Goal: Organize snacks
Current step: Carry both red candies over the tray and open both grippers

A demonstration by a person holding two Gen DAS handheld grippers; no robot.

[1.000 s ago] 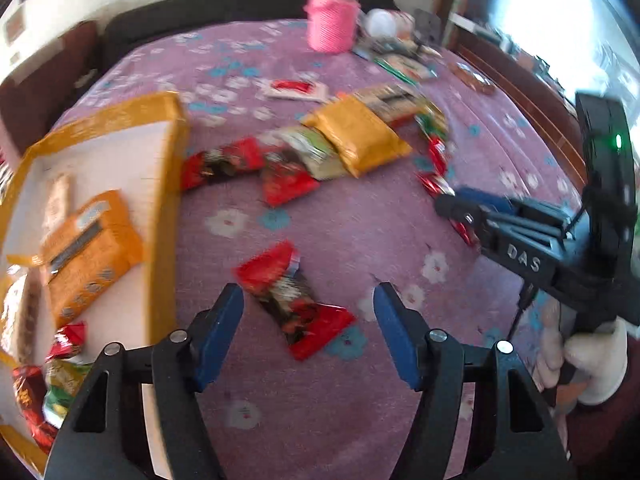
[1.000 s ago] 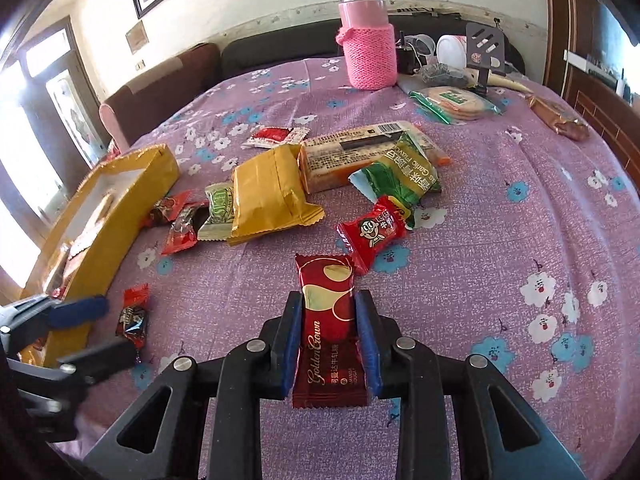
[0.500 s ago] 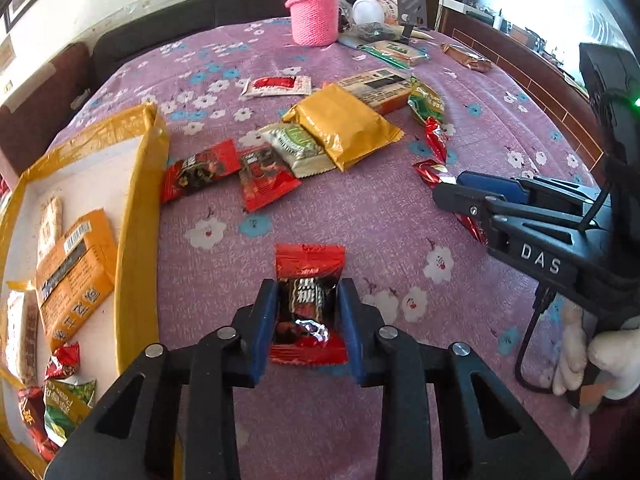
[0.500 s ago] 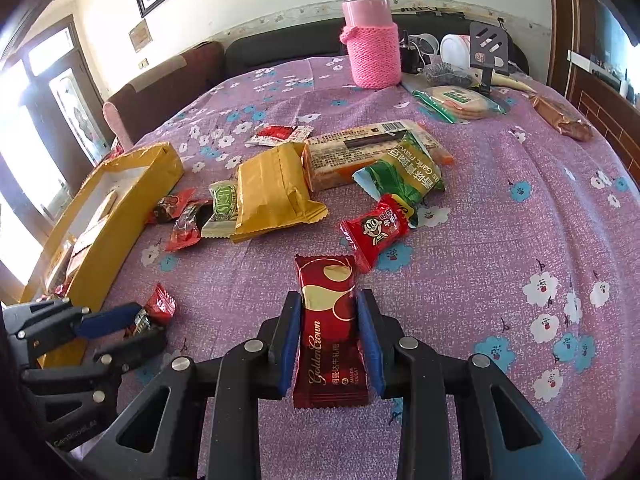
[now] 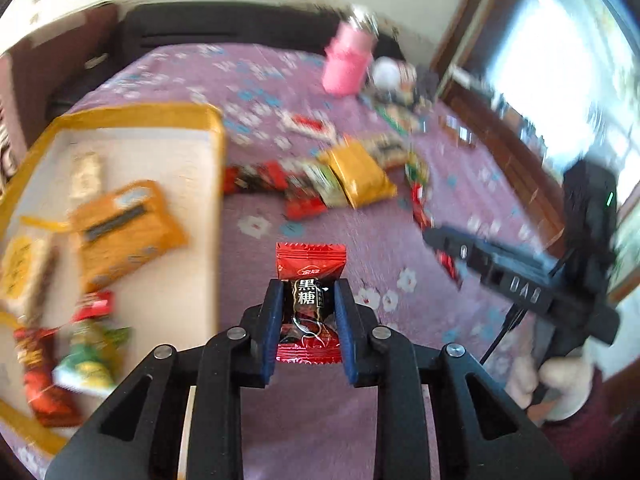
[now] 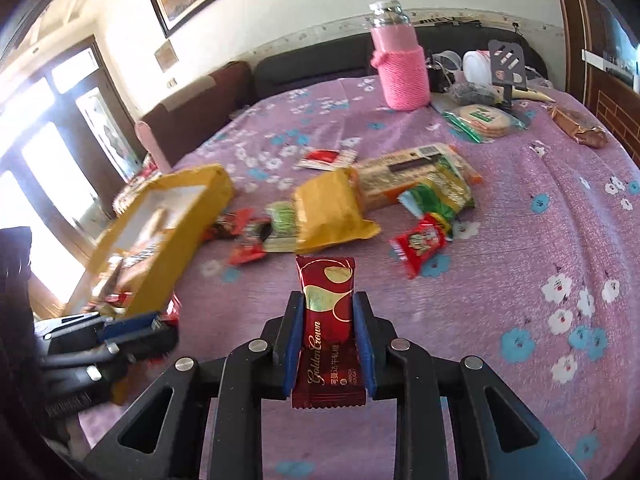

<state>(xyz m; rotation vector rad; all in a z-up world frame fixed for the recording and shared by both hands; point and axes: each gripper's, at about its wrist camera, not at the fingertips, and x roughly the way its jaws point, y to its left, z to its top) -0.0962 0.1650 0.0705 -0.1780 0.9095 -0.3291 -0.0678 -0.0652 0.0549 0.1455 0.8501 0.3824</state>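
Observation:
My left gripper (image 5: 307,292) is shut on a red and black candy packet (image 5: 309,304) and holds it above the purple cloth, just right of the yellow box (image 5: 218,168). The box holds several snacks, among them an orange packet (image 5: 124,232). My right gripper (image 6: 327,304) is shut on a dark red Golden Crown bar (image 6: 327,320) above the cloth. It shows in the left wrist view (image 5: 440,240) at the right. Loose snacks lie mid-table: a yellow packet (image 6: 328,212), a green packet (image 6: 436,196), a red packet (image 6: 418,240).
A pink knit-covered bottle (image 6: 400,68) stands at the far side with a cracker pack (image 6: 484,118) and other items. The yellow box (image 6: 168,236) is at the left in the right wrist view. A dark sofa runs behind the table.
My left gripper closed on the red and black candy, lifted it and swung left toward the yellow box. My right gripper kept hold of the Golden Crown bar and rose slightly.

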